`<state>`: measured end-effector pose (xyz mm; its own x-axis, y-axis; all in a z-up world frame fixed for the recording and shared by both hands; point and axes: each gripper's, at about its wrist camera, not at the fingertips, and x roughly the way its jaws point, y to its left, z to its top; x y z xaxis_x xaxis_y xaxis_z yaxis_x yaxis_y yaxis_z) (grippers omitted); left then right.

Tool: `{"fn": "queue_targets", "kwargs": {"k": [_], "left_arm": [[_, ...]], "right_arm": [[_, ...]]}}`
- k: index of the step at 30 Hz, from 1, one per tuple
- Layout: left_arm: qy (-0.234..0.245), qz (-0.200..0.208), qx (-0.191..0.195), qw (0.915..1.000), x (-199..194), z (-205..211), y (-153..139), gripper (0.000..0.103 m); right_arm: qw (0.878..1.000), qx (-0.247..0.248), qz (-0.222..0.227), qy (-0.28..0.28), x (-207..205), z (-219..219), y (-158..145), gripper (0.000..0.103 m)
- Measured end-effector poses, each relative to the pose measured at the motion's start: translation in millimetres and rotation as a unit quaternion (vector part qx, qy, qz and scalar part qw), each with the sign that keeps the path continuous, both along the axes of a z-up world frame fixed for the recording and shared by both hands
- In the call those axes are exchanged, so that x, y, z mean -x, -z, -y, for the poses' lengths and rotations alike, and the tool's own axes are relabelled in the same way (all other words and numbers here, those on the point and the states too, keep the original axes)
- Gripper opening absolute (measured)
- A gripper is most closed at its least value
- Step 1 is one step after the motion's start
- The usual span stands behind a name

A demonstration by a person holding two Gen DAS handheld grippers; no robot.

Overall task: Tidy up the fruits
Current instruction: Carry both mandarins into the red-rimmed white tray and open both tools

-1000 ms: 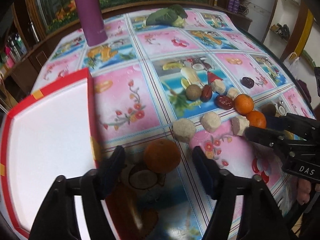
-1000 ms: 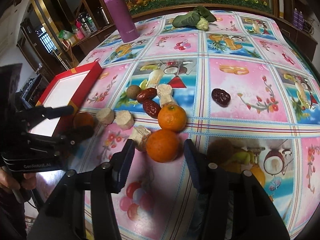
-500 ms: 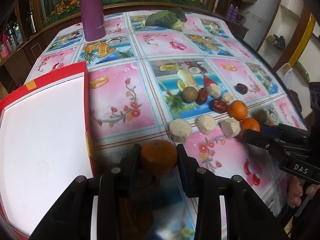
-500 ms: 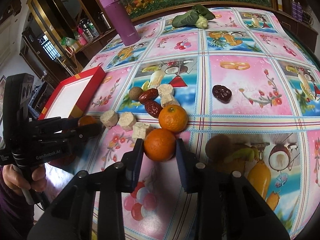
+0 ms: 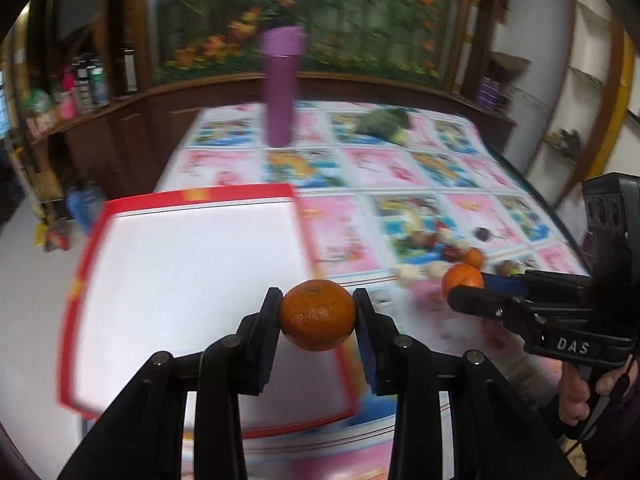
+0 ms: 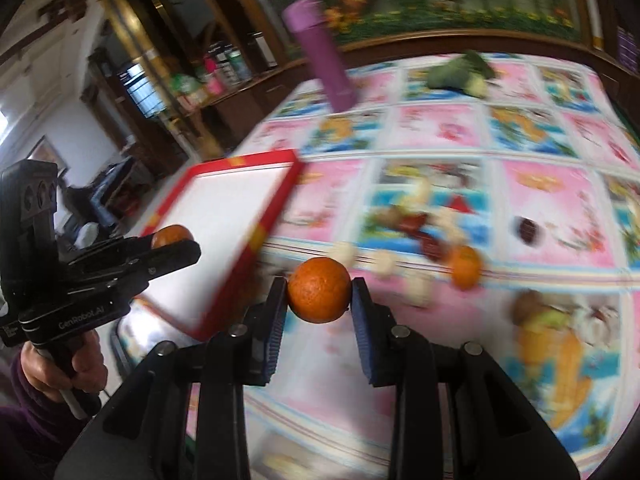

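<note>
1. A worktop (image 5: 400, 168) under a bright fruit-print cloth, flower mural behind.
2. The left claw (image 5: 316, 316) is clamped on a tangerine (image 5: 317, 316), lifted over the red-rimmed tray (image 5: 240, 192), likely its destination.
3. The right claw (image 6: 320, 290) grips a second tangerine (image 6: 319, 290) clear of the cloth.
4. One more orange fruit (image 6: 464, 266) waits among the scattered snacks.

A dark wooden cabinet (image 5: 132, 128) lines the wall behind the desk (image 5: 384, 168). Above it hangs a flower mural (image 5: 320, 12). Bottles (image 6: 216, 68) stand on its shelf.
</note>
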<state>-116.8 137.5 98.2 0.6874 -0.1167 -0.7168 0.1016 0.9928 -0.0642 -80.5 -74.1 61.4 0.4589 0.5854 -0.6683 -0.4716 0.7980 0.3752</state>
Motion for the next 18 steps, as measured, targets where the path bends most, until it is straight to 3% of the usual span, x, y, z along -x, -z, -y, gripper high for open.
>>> {"fn": "queue_targets", "kwargs": {"k": [10, 18], "left_arm": [[-0.100, -0.048, -0.024, 0.9935, 7.0, -70.3, 39.6, 0.035], [-0.143, -0.065, -0.043, 0.9866, 16.0, -95.8, 57.1, 0.035]], "right_arm": [[0.996, 0.020, -0.011, -0.087, 2.8, -118.2, 15.6, 0.034], [0.993, 0.051, -0.037, -0.095, 4.9, -149.5, 41.7, 0.034]]}}
